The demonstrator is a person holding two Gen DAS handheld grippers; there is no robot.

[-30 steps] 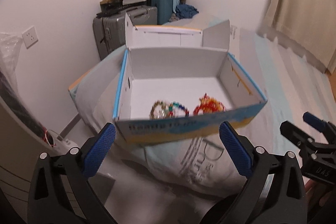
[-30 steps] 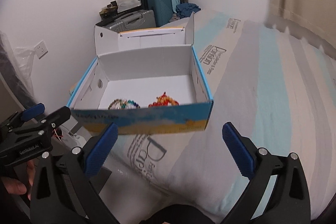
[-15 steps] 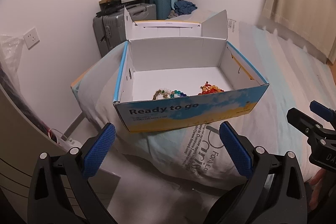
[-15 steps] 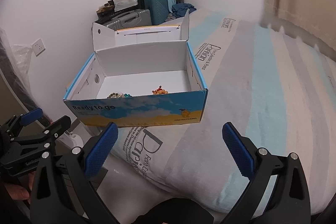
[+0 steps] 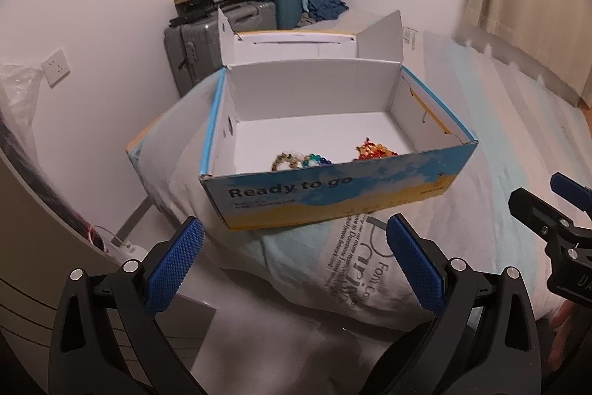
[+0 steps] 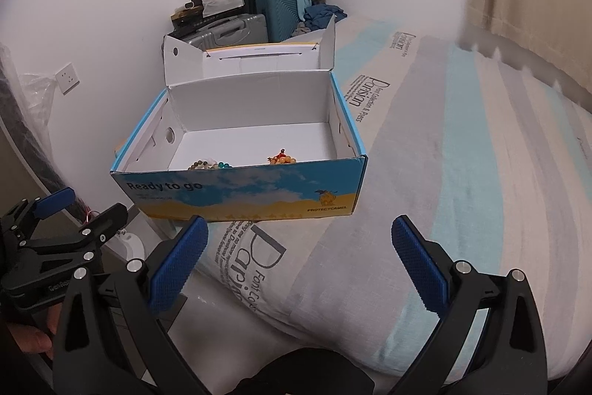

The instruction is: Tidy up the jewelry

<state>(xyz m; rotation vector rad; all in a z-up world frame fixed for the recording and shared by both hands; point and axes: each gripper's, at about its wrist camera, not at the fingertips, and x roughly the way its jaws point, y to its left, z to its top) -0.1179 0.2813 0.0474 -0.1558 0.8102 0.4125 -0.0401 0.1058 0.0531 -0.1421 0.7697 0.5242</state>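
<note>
Both cameras now sit farther back from the cardboard box (image 5: 333, 198) than one second ago: the printed front panel, blurred and close then, reads clearly and occupies the middle of each frame. The box has not shifted on the bed (image 6: 462, 173); its lid remains folded back at the rear.

The left gripper (image 5: 292, 261) stands wide open with nothing between its blue pads, in the lower centre of its own frame. The right gripper (image 6: 299, 261) is likewise spread apart and empty.

Two bead bracelets lie on the box floor just behind the front wall. The multicoloured bracelet (image 5: 299, 161) rests left of centre; the red-orange bracelet (image 5: 373, 150) rests right of centre, near it but apart. Neither has moved since the earlier frames.

Judgement: with both pieces inside and both grippers withdrawn and empty, the placing step appears complete. The lid is not yet closed; closing it is probably the remaining step.
</note>
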